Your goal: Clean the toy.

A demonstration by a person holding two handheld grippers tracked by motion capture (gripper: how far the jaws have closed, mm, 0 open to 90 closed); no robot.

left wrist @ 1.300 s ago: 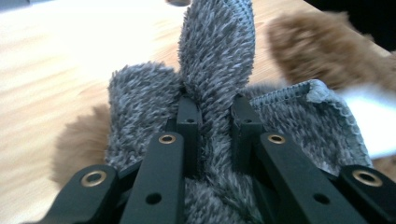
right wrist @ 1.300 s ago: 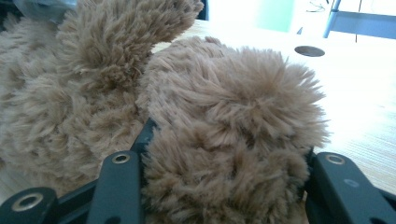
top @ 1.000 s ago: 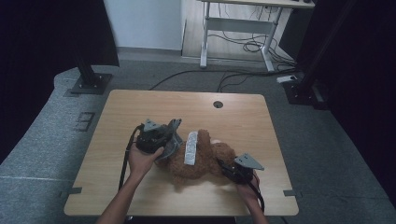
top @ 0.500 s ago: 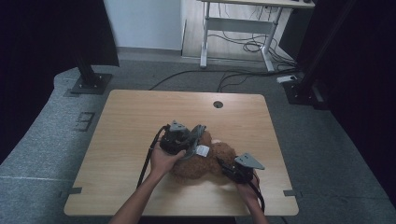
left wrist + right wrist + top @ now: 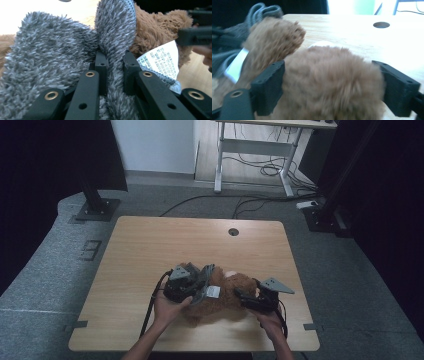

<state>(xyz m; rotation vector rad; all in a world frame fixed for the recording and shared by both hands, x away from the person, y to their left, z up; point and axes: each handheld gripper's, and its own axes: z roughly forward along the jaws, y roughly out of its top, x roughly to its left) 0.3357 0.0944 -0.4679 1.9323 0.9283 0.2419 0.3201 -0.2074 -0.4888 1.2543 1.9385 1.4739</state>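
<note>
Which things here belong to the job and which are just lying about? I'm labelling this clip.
In the job:
brown teddy bear
grey fuzzy garment
left gripper, clamped on the garment
right gripper, jaws wide around the bear

Lying about:
white desk
floor cables

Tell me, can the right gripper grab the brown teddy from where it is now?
Probably yes. The right gripper has just been opening, and its jaws now stand wide on either side of the brown teddy. Nothing blocks it; it only needs to close.
</note>
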